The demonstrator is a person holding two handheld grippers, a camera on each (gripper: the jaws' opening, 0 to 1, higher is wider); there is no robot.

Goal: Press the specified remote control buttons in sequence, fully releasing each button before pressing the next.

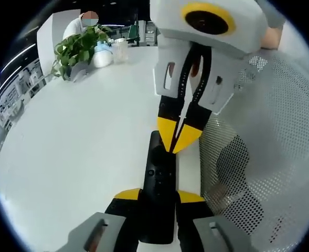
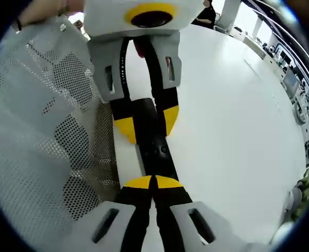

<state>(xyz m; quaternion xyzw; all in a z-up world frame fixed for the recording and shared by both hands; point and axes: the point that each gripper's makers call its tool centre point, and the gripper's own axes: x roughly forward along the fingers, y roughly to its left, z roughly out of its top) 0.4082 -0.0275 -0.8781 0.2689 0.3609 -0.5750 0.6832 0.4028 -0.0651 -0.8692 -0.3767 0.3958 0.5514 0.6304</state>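
White table [image 1: 75,142], potted plant [image 1: 76,48] at far edge; left gripper [image 1: 158,196] clamps remote [image 1: 158,181], right gripper [image 2: 153,181] pinched closed, seemingly touching it.

Right gripper [image 2: 155,182] tips on remote [image 2: 153,144]

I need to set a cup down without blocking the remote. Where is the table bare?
Bare table spreads between the remote and the plant. It is crowded at the remote: the left gripper is clamped on it, the right gripper shut above it, the mesh sleeve alongside.
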